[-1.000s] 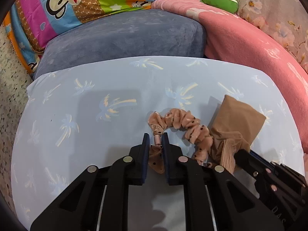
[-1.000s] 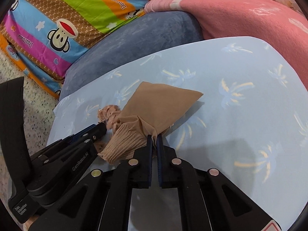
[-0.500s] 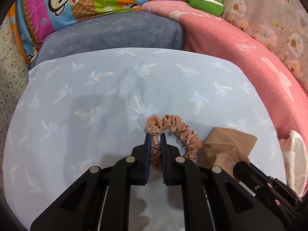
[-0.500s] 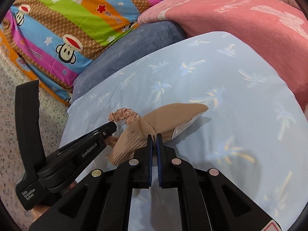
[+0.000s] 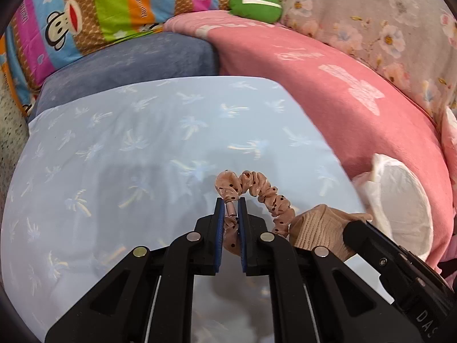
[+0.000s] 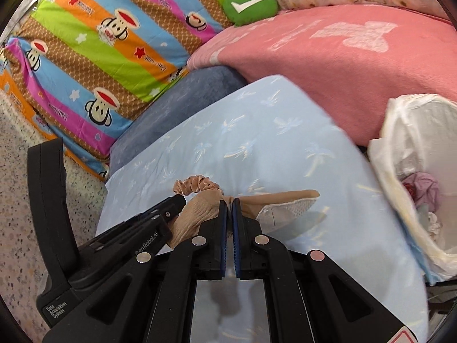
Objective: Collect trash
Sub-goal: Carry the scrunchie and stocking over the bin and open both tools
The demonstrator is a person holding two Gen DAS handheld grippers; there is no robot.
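My left gripper is shut on a beige scrunchie with dark dots and holds it above the light blue palm-print pillow. My right gripper is shut on a tan stocking sock, also lifted off the pillow; the sock's ribbed cuff shows beside the scrunchie in the left wrist view. The scrunchie and the left gripper's body show at the left of the right wrist view. A white-lined trash bin with crumpled trash inside stands at the right.
A pink blanket lies behind and right of the pillow, a blue-grey cushion behind it. A striped monkey-print quilt and a green check-mark cushion are at the back. Speckled floor is at the left. The bin's rim shows at right.
Both grippers have lifted the scrunchie and the sock off the pillow and moved right. The trash bin has come into view at the right.
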